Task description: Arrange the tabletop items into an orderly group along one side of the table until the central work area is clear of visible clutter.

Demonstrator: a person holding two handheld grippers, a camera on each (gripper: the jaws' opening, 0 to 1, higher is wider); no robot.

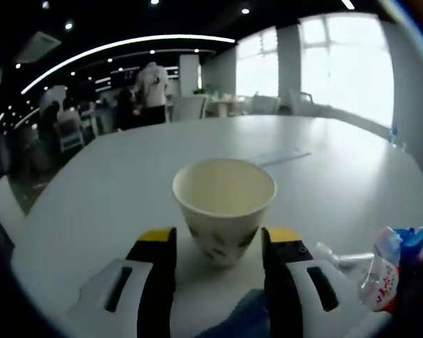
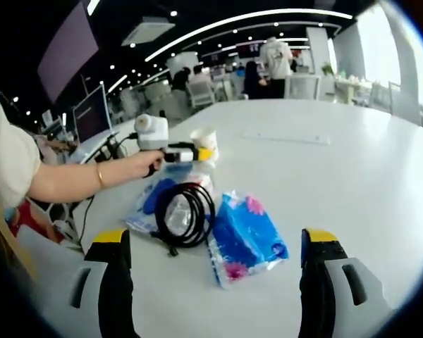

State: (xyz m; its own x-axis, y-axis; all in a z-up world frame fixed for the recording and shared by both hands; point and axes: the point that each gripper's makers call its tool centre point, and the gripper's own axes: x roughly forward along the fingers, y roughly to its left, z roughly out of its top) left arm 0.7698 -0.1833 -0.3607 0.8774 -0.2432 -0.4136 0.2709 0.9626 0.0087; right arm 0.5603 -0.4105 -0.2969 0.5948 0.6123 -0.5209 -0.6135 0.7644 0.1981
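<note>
On the white counter [image 1: 127, 176], in the left gripper view, a paper cup [image 1: 224, 208] stands upright between the 2 yellow-tipped jaws of the left gripper [image 1: 222, 239], which sit just beside its lower wall on either side; whether they actually press it cannot be told. At the lower right of that view lies a blue and clear plastic packet [image 1: 389, 267]. In the right gripper view, the right gripper [image 2: 217, 239] has its jaws spread wide and released, with a blue tissue pack [image 2: 245, 238] between them, a coiled black cable [image 2: 187, 211] just beside it, and a person's hand [image 2: 142, 165] holding the left gripper at the cup further back.
</note>
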